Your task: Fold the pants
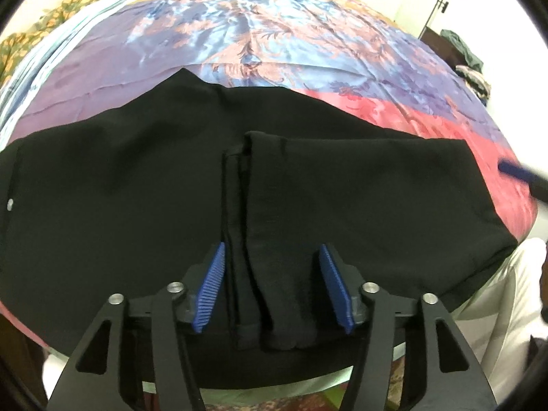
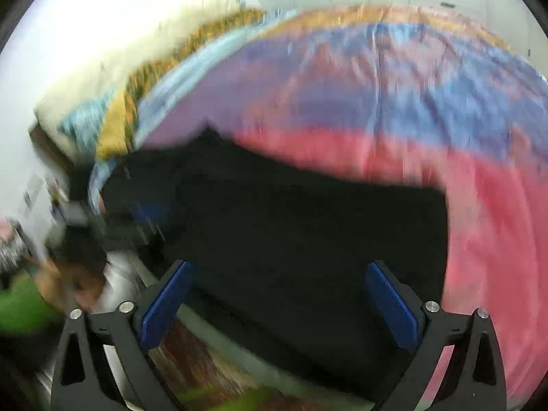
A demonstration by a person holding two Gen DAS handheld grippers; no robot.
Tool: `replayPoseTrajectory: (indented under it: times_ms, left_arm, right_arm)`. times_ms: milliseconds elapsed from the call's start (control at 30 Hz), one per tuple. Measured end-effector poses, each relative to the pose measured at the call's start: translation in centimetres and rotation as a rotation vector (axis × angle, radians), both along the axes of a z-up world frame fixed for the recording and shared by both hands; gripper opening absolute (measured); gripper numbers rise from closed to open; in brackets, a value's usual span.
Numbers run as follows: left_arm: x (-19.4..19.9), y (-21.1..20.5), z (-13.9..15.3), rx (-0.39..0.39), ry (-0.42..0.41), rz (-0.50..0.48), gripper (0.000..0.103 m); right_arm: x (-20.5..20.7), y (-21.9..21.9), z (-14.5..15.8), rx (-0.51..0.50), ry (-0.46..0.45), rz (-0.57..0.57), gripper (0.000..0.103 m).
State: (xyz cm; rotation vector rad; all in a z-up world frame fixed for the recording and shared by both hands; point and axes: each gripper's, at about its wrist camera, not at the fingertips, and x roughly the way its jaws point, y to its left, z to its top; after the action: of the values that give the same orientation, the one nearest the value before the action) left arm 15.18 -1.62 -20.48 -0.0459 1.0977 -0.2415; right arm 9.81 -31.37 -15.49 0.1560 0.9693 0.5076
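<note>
Black pants (image 1: 137, 185) lie spread across the bed near its front edge. A folded-over leg end (image 1: 267, 226) lies on top and runs between the pads of my left gripper (image 1: 272, 287), which is open around it, not closed. In the blurred right wrist view the pants (image 2: 291, 233) fill the middle. My right gripper (image 2: 279, 303) is wide open and empty above their near edge. A blue fingertip of the right gripper (image 1: 513, 168) shows at the right edge of the left wrist view.
The bed carries a purple, blue and pink patterned sheet (image 1: 274, 44). Green and orange bedding (image 1: 41, 27) lies at the far left. A person in white (image 1: 503, 294) stands at the bed's right front. Dark furniture with clothes (image 1: 462, 51) stands at the far right.
</note>
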Motion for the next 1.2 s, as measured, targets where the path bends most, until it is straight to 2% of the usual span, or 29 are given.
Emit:
replayPoseTrajectory:
  times_ms: [67, 100, 167, 200, 267, 433, 500, 533, 600, 667, 700, 733, 800, 867, 1000, 1200]
  left_arm:
    - [-0.1, 0.0, 0.1, 0.0, -0.004, 0.001, 0.066]
    - [-0.1, 0.1, 0.2, 0.0, -0.003, 0.0, 0.069]
    - [-0.2, 0.0, 0.3, -0.006, -0.001, -0.001, 0.071]
    - [-0.3, 0.0, 0.5, -0.001, 0.0, 0.0, 0.072]
    - [-0.5, 0.0, 1.0, 0.018, 0.0, 0.005, 0.072]
    - [-2.3, 1.6, 3.5, -0.069, -0.072, 0.053, 0.082]
    - [-2.8, 2.4, 3.9, -0.1, -0.094, 0.088, 0.084]
    - [-3.0, 2.7, 4.0, -0.105, -0.105, 0.105, 0.084]
    - [-3.2, 3.3, 3.8, -0.081, -0.125, 0.151, 0.084]
    - [-3.3, 4.1, 3.4, -0.059, -0.132, 0.203, 0.084]
    - [-3.4, 4.7, 3.0, -0.058, -0.138, 0.229, 0.084]
    - [-3.6, 5.2, 2.6, -0.054, -0.145, 0.25, 0.084]
    - [-4.0, 6.5, 1.5, -0.051, -0.139, 0.296, 0.085]
    - [-4.2, 7.0, 0.9, -0.078, -0.143, 0.295, 0.085]
    - [-3.9, 6.1, 0.6, -0.058, -0.144, 0.264, 0.094]
    - [-4.1, 6.9, 0.0, -0.104, -0.133, 0.268, 0.096]
  right_arm:
    - [2.5, -0.5, -0.4, 0.005, 0.034, -0.034, 0.103]
    - [3.9, -0.8, -2.1, -0.003, 0.1, -0.054, 0.103]
    - [6.2, -1.4, -6.9, -0.025, 0.322, -0.09, 0.103]
    - [6.7, -1.6, -8.0, -0.02, 0.354, -0.095, 0.103]
    - [6.4, -1.1, -6.6, -0.045, 0.275, -0.092, 0.103]
    - [1.6, -0.8, 0.5, -0.028, 0.008, -0.095, 0.103]
    - [-1.1, -0.9, 1.3, -0.04, -0.073, -0.11, 0.103]
    - [-2.4, -0.9, 0.7, -0.049, -0.097, -0.122, 0.103]
    - [-3.1, -0.9, -1.8, -0.081, -0.076, -0.138, 0.103]
    - [-3.0, -0.8, -6.3, -0.126, 0.052, -0.14, 0.103]
    - [-3.0, -0.9, -7.6, -0.113, 0.071, -0.148, 0.103]
    - [-3.4, -1.2, -7.6, -0.082, 0.019, -0.167, 0.103]
    - [-2.9, -1.5, -7.4, -0.058, 0.035, -0.183, 0.103]
    - [-2.8, -1.6, -7.7, -0.037, 0.034, -0.186, 0.103]
    - [-2.7, -1.3, -8.2, -0.033, 0.009, -0.174, 0.103]
    - [-3.4, -1.8, -8.4, -0.057, -0.006, -0.169, 0.103]
